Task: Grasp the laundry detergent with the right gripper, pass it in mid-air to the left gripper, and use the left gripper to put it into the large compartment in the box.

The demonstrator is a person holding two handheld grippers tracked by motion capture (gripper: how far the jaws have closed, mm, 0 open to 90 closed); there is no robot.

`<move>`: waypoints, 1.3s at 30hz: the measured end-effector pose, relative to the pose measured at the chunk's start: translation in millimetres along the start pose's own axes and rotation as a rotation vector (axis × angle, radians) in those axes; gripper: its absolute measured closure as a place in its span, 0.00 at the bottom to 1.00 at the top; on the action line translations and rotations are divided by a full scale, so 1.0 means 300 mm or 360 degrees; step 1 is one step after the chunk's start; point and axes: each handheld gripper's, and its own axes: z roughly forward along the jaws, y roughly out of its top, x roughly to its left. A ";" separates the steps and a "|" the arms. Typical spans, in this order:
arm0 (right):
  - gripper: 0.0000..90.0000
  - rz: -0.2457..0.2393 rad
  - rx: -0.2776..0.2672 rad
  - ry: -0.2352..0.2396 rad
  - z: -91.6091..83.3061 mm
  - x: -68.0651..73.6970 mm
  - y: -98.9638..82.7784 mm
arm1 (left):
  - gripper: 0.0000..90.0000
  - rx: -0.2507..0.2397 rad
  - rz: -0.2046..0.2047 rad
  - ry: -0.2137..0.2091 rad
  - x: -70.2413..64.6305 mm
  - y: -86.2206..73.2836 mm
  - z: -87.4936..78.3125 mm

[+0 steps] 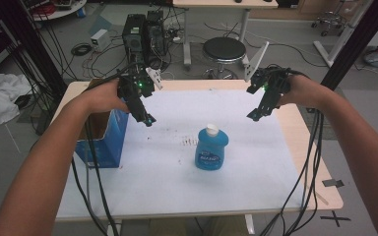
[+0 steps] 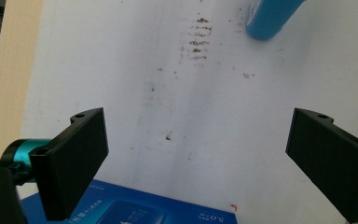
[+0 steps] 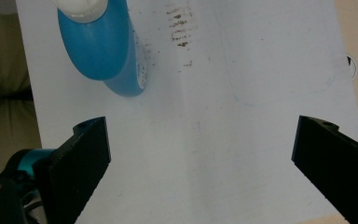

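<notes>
A blue bottle (image 1: pixel 211 148) with a white cap stood upright near the middle of a white sheet (image 1: pixel 256 162) covering the table (image 1: pixel 320 162), with both grippers held above the far half of the sheet and well apart from it. The tall, narrow bottle looked easy to topple: a jaw clipping its shoulder or cap on the way in could knock it over, and a grasp taken too high might let it swing or slip. The open blue box (image 1: pixel 109 140) at the table's left edge stood just below the left gripper (image 1: pixel 145 117), which could catch its rim on a low sweep. That gripper's jaws were spread wide and held nothing. The right gripper (image 1: pixel 256 114) was likewise wide open and empty, touching nothing. Brown smudges (image 1: pixel 189 141) marked the sheet just left of the bottle.
</notes>
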 end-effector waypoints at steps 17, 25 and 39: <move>0.04 -0.0012 -0.0142 0.0060 0.047 0.065 -0.064 | 0.06 -0.0013 0.0053 -0.0045 -0.014 0.003 0.020; 0.04 -0.0008 -0.0276 0.0120 0.116 0.115 -0.114 | 0.06 -0.0021 0.0078 -0.0067 -0.019 0.007 0.029; 0.04 0.0063 -0.0577 0.0155 0.230 0.183 -0.184 | 0.06 -0.0043 0.0080 -0.0105 -0.028 0.009 0.043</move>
